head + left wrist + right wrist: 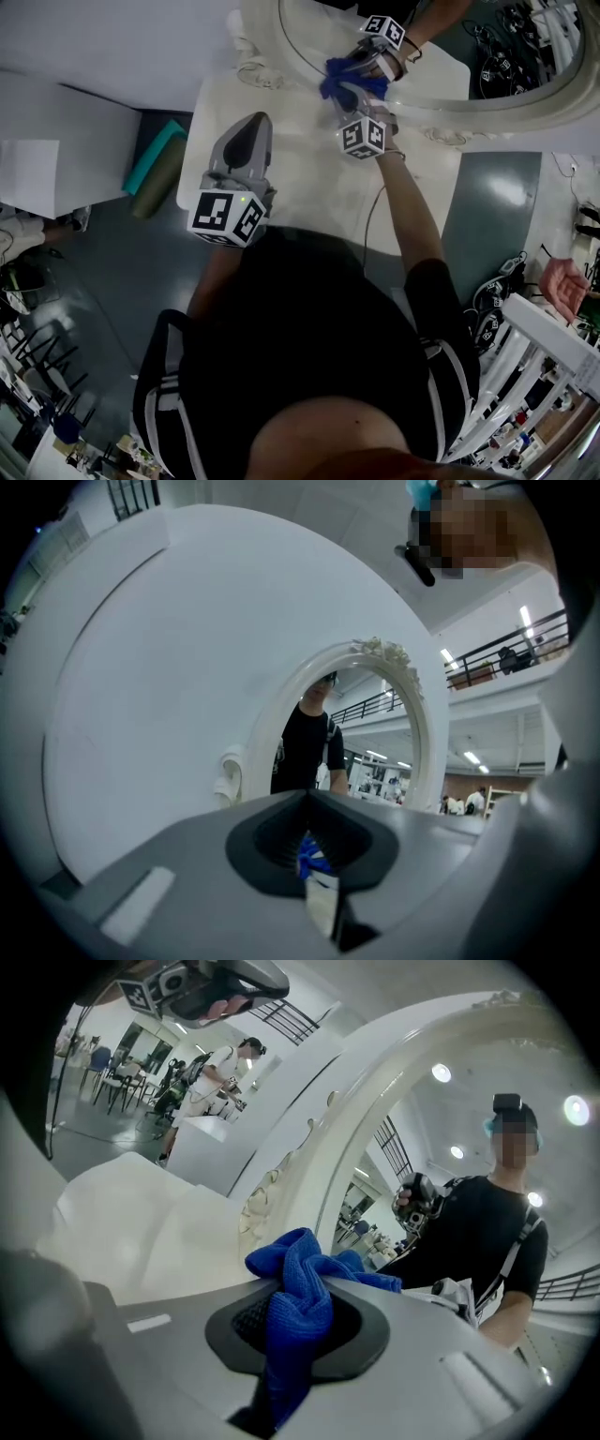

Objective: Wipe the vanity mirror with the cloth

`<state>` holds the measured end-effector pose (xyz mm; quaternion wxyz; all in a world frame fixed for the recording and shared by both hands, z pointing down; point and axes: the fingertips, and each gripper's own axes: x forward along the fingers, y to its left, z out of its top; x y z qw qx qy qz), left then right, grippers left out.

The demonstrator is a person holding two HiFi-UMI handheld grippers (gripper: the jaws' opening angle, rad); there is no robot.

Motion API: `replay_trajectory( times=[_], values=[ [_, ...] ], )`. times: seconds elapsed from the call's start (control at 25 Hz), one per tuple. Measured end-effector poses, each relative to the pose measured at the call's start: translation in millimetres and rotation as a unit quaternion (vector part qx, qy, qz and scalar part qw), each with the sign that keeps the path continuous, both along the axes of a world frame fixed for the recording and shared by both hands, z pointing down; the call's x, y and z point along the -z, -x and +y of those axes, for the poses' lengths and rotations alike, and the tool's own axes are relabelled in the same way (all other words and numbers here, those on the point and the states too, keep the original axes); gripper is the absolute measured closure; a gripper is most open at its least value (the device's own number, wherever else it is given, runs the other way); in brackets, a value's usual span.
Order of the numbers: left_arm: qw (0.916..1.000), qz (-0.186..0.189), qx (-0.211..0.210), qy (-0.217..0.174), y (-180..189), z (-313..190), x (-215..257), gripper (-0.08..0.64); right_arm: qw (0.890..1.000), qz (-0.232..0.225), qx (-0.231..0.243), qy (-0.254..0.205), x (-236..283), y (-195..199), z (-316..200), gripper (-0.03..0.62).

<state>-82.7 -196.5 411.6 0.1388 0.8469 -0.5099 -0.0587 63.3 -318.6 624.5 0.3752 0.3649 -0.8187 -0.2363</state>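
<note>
**Blue cloth up at the mirror, left gripper idle**

The right gripper is clamped tight on a bunched-up blue microfibre cloth. In the right gripper view the cloth is pinched between the jaws, with a wad sticking out past the tips. From the head view, that wad sits at the low left part of the vanity mirror, just inside its ornate white frame. It looks like it's touching the glass, since the gripper's reflection meets it right there.

The left gripper is nearer and further left, over the white bench. Its jaws are closed together on nothing and it points toward the mirror, well apart from the cloth.
</note>
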Motion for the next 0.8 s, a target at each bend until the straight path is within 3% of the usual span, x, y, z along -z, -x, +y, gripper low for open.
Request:
replay_trajectory(
  times=[0.24, 0.36, 0.52, 0.64, 0.72, 0.8],
  values=[
    [0.9999, 0.001, -0.003, -0.014, -0.1, 13.6, 10.8, 0.552, 0.999, 0.021, -0.008, 0.047, -7.9, -16.5, 6.9, 0.548],
    [0.9996, 0.003, -0.007, -0.026, -3.4, 23.3, 22.8, 0.552, 1.000, 0.003, -0.020, -0.002, 18.9, -21.7, 26.7, 0.546],
    [0.9989, 0.006, -0.021, -0.042, -12.0, 21.3, 28.5, 0.552, 0.990, -0.105, -0.056, -0.075, 66.8, -24.7, 47.6, 0.546],
    [0.9978, 0.008, -0.032, -0.057, -15.6, 19.2, 37.5, 0.552, 0.962, -0.232, -0.098, -0.106, 117.4, -34.5, 53.9, 0.545],
    [0.9972, 0.009, -0.038, -0.064, -16.0, 20.5, 42.9, 0.552, 0.931, -0.322, -0.125, -0.122, 155.9, -46.5, 59.6, 0.546],
    [0.9967, 0.011, -0.043, -0.068, -17.2, 21.8, 46.6, 0.552, 0.890, -0.408, -0.146, -0.140, 199.2, -63.0, 65.1, 0.545]
  ],
)
